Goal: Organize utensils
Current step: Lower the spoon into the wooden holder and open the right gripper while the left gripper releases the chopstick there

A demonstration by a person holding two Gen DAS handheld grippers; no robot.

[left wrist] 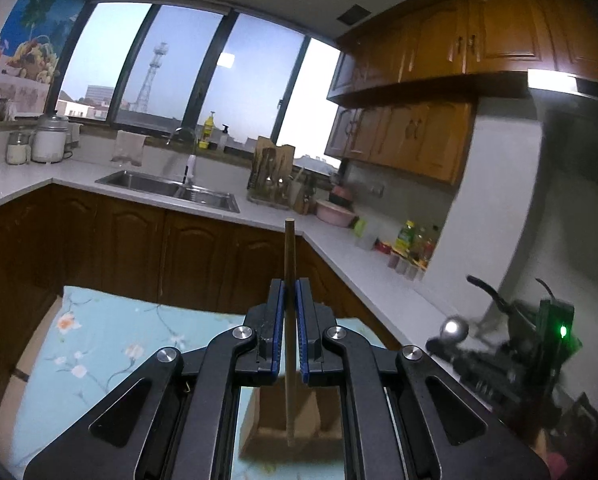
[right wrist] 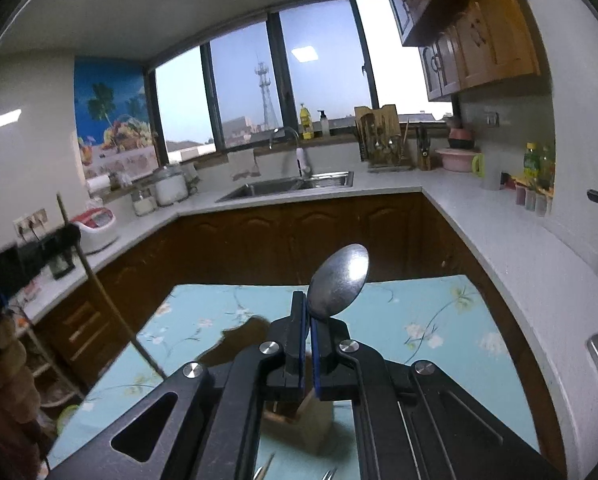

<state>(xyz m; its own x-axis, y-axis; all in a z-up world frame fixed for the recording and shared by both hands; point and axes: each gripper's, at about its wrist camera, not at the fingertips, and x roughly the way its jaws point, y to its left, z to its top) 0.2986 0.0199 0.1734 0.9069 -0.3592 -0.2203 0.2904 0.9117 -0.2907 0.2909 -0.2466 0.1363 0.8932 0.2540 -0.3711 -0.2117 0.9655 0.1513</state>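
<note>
**Both tools loaded above the holder**

The left tool (left wrist: 290,300) is pinching a thin wooden chopstick (left wrist: 289,264), which stands nearly upright between the blue pads and runs down past them toward a wooden utensil holder (left wrist: 291,432) below. The right tool (right wrist: 307,312) is pressed together on the neck of a metal spoon (right wrist: 341,284); the bowl sticks up above the jaws and leans to the right. Both hang over the counter (right wrist: 439,320), which wears a pale blue flowered cloth, and the holder sits under the tools in both views, blurred and partly hidden by the tool bodies. Its compartments cannot be told apart from here.

The risks, as I judge them:

- The chopstick is slim and smooth, held at one narrow spot, so it could swivel or slide in the pads and miss its slot.
- The spoon is gripped near its heavy end and may tip further, catching the holder's rim.
- With both tools close over one small holder, they could knock each other or push it over.
</note>
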